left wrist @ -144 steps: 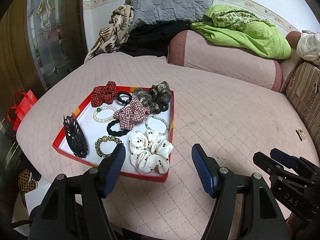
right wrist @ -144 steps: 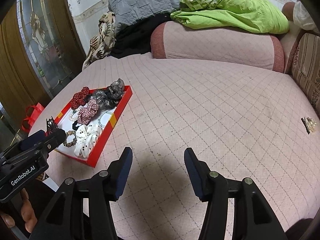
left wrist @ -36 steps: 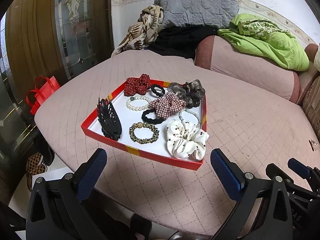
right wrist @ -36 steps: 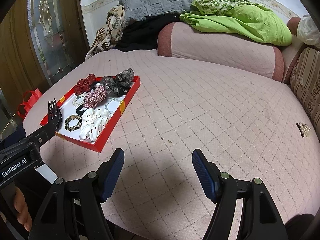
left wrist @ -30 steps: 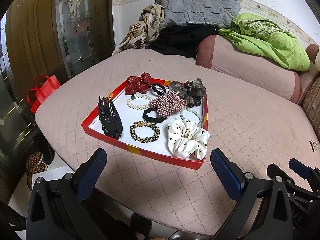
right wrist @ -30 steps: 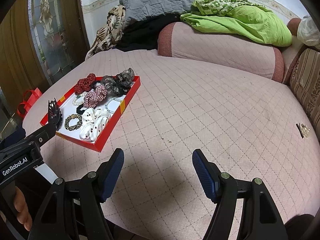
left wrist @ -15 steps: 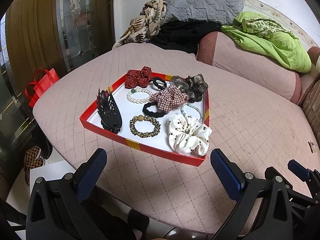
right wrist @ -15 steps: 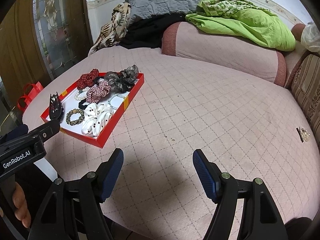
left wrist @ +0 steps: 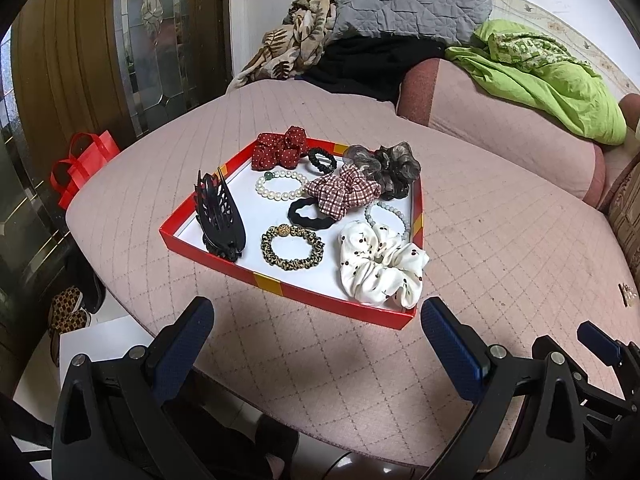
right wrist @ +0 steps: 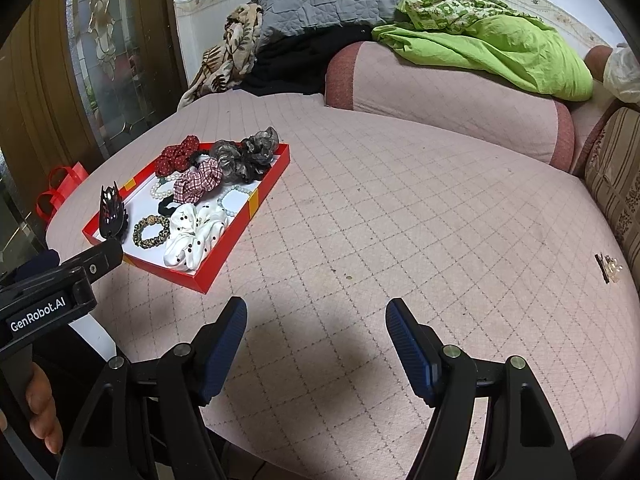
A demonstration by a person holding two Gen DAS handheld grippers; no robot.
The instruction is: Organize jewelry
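Left tool (left wrist: 316,328) spread wider than before, "GenRobot.AI" label (right wrist: 38,315), right tool (right wrist: 316,330) spread.

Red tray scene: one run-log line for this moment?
phase: pre-grasp | left tool: open, empty, before red tray | right tool: open, empty, over bedspread | items: in tray

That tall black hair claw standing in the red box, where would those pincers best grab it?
Probably from above: the black hair claw stands on edge at the red tray's left end, teeth up. Pinching its two flat sides near the top looks safest, clear of the leopard-print scrunchie beside it.
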